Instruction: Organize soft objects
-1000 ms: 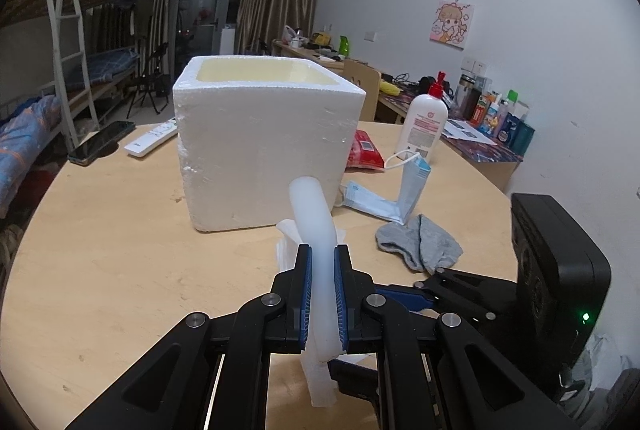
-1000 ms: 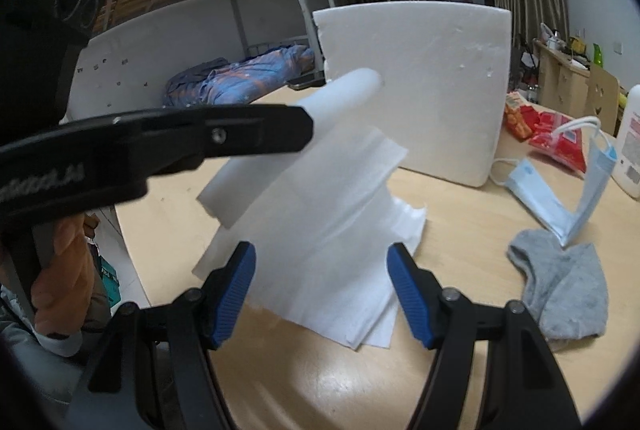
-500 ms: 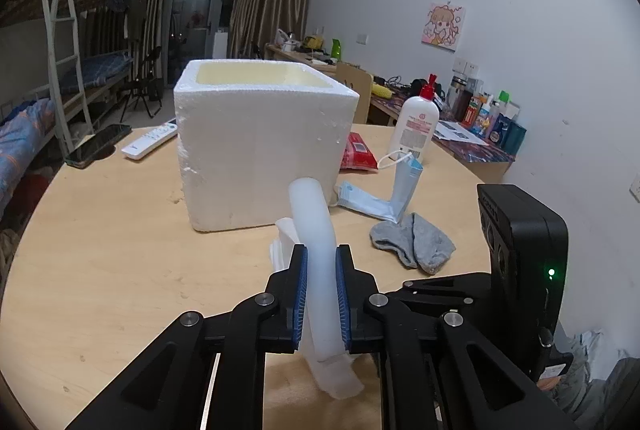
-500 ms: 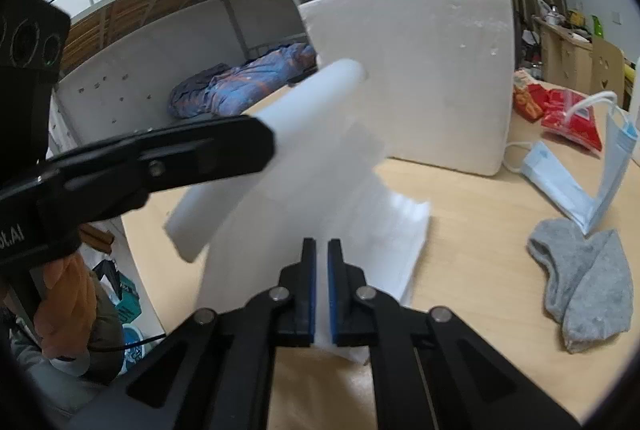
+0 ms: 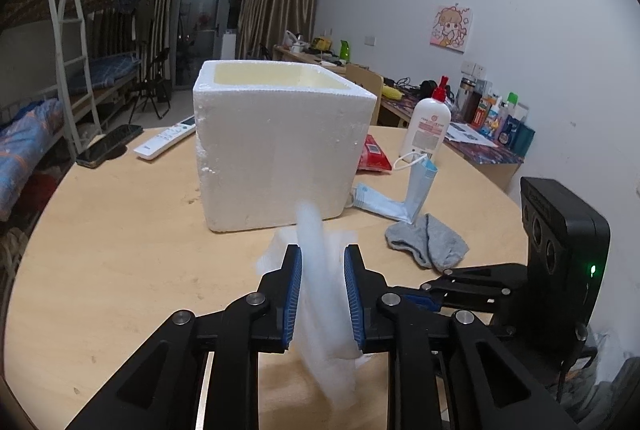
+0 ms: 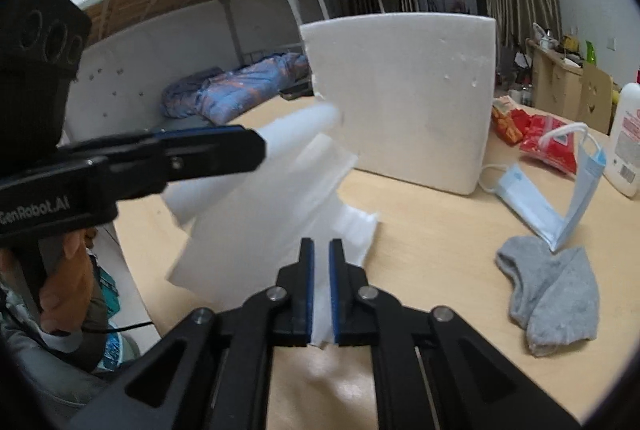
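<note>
A white tissue sheet (image 5: pixel 320 294) hangs between the two grippers above the round wooden table (image 5: pixel 120 262), in front of a white foam box (image 5: pixel 276 146). My left gripper (image 5: pixel 320 262) has its jaws parted around the sheet, which looks slack and blurred. My right gripper (image 6: pixel 321 254) is shut on the tissue's lower edge (image 6: pixel 256 222). The left gripper (image 6: pixel 256 150) shows in the right wrist view. A grey sock (image 5: pixel 428 242) (image 6: pixel 552 290) and a blue face mask (image 5: pixel 400 198) (image 6: pixel 560 198) lie to the right.
A lotion bottle (image 5: pixel 426 126), a red snack packet (image 5: pixel 372 154), a white remote (image 5: pixel 166 140) and a black phone (image 5: pixel 108 146) sit around the box. A bunk bed (image 5: pixel 48 102) stands at left. A cluttered desk (image 5: pixel 480 134) runs along the right wall.
My right gripper closed on the tissue's lower edge. My left gripper's jaws have now parted, loosening their hold, and the sheet sags and blurs.
</note>
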